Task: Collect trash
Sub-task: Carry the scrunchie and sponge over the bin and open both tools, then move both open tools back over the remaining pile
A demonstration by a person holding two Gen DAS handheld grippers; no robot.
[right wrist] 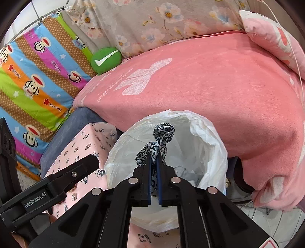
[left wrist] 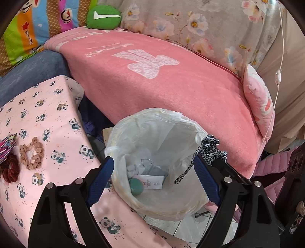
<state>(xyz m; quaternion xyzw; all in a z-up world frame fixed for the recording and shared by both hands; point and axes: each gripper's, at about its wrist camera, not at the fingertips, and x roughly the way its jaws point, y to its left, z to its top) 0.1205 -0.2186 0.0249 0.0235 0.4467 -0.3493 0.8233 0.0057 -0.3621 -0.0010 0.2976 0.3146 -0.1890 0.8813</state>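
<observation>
A bin with a white plastic liner (left wrist: pixel 158 122) stands on the floor between a pink-clothed table and a sofa. Inside it lie a paper tag (left wrist: pixel 152 182), a green ball (left wrist: pixel 136 188) and other scraps. My left gripper (left wrist: pixel 154 181) hangs open over the bin's mouth with nothing between its blue pads. My right gripper (right wrist: pixel 154 161) is shut on a leopard-print fabric strip (right wrist: pixel 162 137), which sticks up above the bin (right wrist: pixel 207 145). In the left wrist view that strip (left wrist: pixel 210 146) hangs at the bin's right rim. One of the left gripper's fingers (right wrist: pixel 83 166) shows at the left.
The panda-print tablecloth (left wrist: pixel 47 114) carries a beige scrunchie (left wrist: pixel 31 152) and a dark red one (left wrist: pixel 10 167). A pink blanket (left wrist: pixel 171 85) covers the sofa behind the bin, with a green cushion (left wrist: pixel 103 17) at its back. Tiled floor (left wrist: pixel 190 229) shows below the bin.
</observation>
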